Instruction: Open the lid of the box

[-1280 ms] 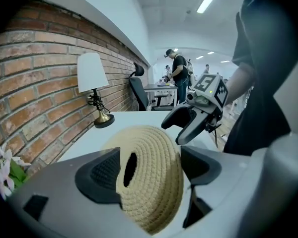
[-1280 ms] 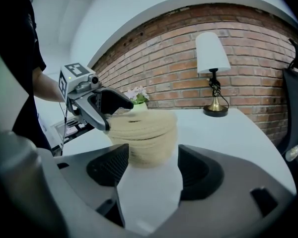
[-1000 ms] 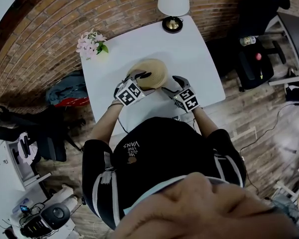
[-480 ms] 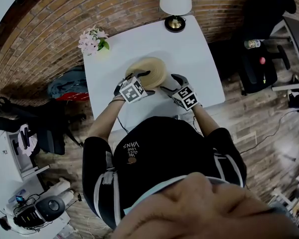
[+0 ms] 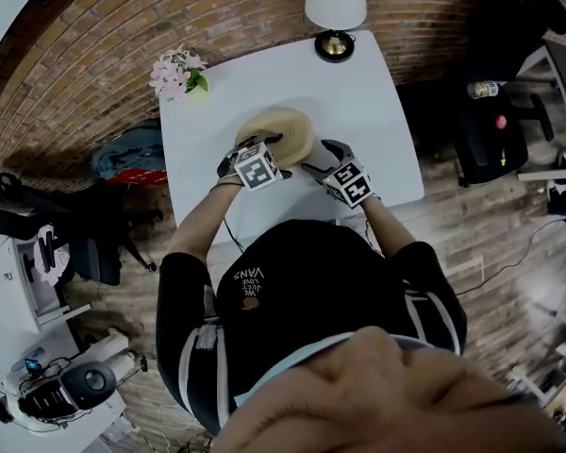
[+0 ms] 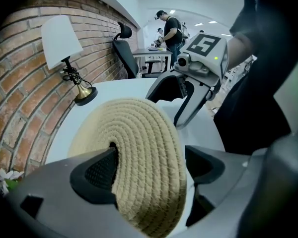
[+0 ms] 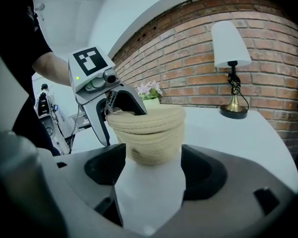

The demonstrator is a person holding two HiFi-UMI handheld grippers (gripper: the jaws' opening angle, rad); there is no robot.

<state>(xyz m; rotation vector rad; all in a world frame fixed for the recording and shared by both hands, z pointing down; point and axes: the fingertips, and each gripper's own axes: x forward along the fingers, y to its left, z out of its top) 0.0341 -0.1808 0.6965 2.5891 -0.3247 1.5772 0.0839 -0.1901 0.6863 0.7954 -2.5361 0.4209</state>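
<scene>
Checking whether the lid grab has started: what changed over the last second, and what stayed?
The left claw tipped down over the round beige rope lid, its jaws just opening wider; the lid's rim stands between them, unpinched. The right claw stayed clamped on the beige rope basket; lid still on.

One woven box (image 7: 156, 145), one lid (image 6: 139, 148), one lamp (image 5: 336, 8), one posy (image 5: 174, 72)

Both bare forearms reach forward from short black sleeves, elbows bent, each carrying a gripper. The left gripper (image 5: 267, 145) tips steeply downward. Its jaws have just been opening and stand wide, with the rim of the lid (image 6: 139, 148) between them, not squeezed. The right gripper (image 5: 311, 164) slants gently down, its jaws closed against the sides of the box (image 7: 154, 138).
</scene>
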